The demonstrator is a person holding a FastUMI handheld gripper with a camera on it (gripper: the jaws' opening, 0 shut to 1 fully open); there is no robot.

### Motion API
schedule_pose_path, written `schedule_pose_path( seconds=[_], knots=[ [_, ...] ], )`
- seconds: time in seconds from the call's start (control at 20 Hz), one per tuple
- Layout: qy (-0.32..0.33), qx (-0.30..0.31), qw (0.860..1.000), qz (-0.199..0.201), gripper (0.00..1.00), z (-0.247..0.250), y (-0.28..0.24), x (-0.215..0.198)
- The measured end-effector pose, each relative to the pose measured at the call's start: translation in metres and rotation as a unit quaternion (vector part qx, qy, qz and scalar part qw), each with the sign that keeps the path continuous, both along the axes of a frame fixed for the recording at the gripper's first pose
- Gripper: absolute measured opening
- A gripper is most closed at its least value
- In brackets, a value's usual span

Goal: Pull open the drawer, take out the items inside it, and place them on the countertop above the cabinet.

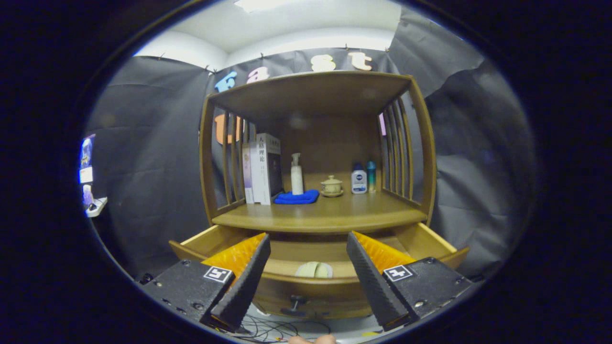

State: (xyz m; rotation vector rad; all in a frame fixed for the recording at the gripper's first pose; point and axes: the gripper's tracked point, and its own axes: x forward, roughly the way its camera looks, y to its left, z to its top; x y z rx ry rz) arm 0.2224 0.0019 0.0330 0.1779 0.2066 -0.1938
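Observation:
The wooden drawer (pixel 430 243) under the cabinet's countertop (pixel 325 215) stands pulled out toward me. Inside it, a pale round item (pixel 313 270) lies near the drawer's front wall, partly hidden by that wall. A small dark knob (pixel 297 301) sticks out of the drawer front. My gripper (pixel 308 248) hangs over the drawer, open, with nothing between its fingers (pixel 244 282). The pale item sits between and just below the two fingers.
On the countertop stand several books (pixel 260 167), a white pump bottle (pixel 297 174) on a blue cloth (pixel 297 197), a small lidded cup on a saucer (pixel 331 186), and two small bottles (pixel 362 177). Slatted side walls and a top shelf (pixel 311 88) enclose it. Cables (pixel 272 329) lie on the floor.

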Motion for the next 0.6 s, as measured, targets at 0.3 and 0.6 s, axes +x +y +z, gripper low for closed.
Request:
schedule_pose_path(
  seconds=[0.3,0.6],
  knots=[
    [0.203,0.059,0.977,0.04,0.99,-0.049,-0.001,0.055],
    [0.363,0.091,0.927,0.036,0.97,-0.1,-0.003,0.07]
  ],
)
